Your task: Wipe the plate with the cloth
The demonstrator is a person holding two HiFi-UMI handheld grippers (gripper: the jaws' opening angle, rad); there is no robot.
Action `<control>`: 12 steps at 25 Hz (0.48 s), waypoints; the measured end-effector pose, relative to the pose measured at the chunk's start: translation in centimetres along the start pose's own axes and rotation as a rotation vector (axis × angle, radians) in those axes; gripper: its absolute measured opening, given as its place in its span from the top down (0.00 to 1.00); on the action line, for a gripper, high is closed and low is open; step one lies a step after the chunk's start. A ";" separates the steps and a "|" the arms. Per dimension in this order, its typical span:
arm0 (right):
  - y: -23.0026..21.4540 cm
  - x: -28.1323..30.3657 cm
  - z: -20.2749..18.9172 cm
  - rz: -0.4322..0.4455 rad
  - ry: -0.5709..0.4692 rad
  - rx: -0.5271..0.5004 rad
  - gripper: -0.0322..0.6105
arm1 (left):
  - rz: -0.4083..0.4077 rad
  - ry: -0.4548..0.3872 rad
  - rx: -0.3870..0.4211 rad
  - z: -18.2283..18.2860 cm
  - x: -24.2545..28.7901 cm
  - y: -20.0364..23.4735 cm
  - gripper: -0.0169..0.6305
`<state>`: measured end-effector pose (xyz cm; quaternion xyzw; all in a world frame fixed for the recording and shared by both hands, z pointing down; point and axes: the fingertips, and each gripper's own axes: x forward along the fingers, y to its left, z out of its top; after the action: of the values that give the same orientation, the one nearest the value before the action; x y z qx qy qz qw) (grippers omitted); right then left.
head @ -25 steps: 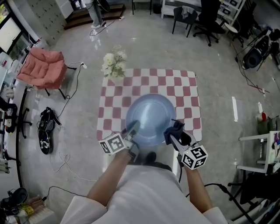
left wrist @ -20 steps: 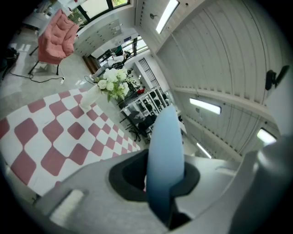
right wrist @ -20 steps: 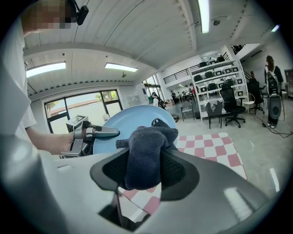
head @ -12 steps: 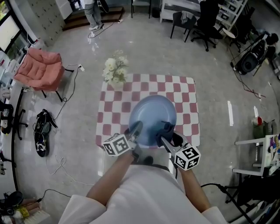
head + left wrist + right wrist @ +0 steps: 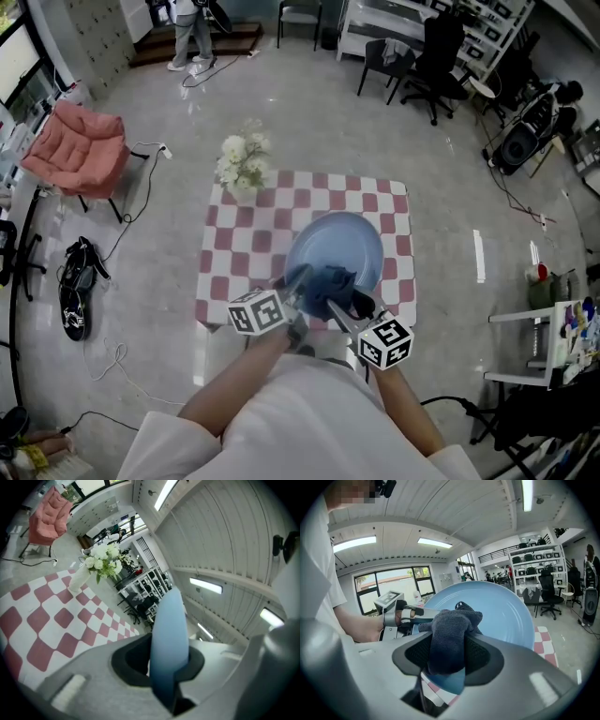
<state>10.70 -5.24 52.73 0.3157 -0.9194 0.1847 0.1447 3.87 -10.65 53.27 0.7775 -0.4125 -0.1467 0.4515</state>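
Blue plate (image 5: pixel 342 244), dark cloth (image 5: pixel 330 281) against it

Brightness: bright, even indoor light in all three views.
Sources: ceiling strip lights (image 5: pixel 354 542) above the plate (image 5: pixel 506 616); daylit windows (image 5: pixel 393 581) to its left.
Glare: mild sheen on the floor (image 5: pixel 309 122) beyond the plate.
Shadows: soft and faint.
Focus: the plate's edge is blurred in the left gripper view; the cloth (image 5: pixel 450 634) is fairly sharp.
Distortion: strong fisheye with dark corners in both gripper views.
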 end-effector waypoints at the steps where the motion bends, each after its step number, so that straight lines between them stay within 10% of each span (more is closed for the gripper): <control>1: 0.1 0.1 0.2 0.001 0.000 -0.004 0.65 | -0.005 0.006 0.006 0.0 0.2 -0.2 0.89; 12: 1.2 1.9 1.5 0.014 0.002 -0.036 0.65 | -0.053 0.050 0.049 -0.5 1.3 -1.7 0.89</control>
<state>8.22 -6.02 51.81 0.3062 -0.9246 0.1696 0.1501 5.87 -10.95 52.40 0.8026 -0.3836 -0.1289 0.4383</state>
